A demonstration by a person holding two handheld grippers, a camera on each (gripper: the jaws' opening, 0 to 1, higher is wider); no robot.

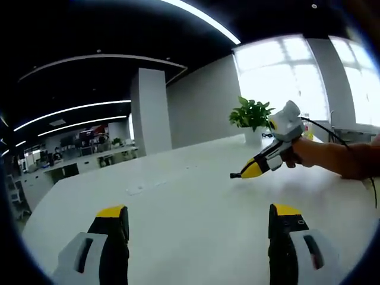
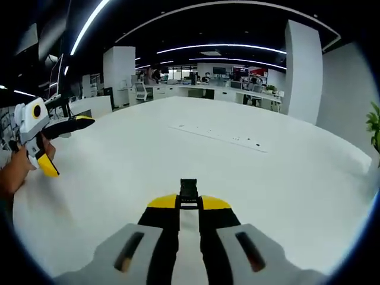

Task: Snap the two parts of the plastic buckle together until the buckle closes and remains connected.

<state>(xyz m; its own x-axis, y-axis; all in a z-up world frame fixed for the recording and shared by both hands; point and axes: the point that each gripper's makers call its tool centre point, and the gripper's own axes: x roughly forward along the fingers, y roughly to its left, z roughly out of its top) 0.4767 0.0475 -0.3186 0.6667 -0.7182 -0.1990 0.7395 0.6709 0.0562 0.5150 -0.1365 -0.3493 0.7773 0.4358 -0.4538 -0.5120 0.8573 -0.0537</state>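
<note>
Between right gripper [image 2: 189, 205] tips: buckle part [image 2: 189, 191]

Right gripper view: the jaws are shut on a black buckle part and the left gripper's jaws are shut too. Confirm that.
One thing is wrong. The right gripper is shut on the black buckle part, but the left gripper has its jaws wide apart, holding nothing, as the left gripper view shows.

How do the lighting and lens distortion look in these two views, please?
Left gripper view: the window is blown out white behind the plant, and the ceiling strips bow with the fisheye. Right gripper view: even light, the table bulging, and the black buckle part in the shut right gripper fairly sharp.
</note>
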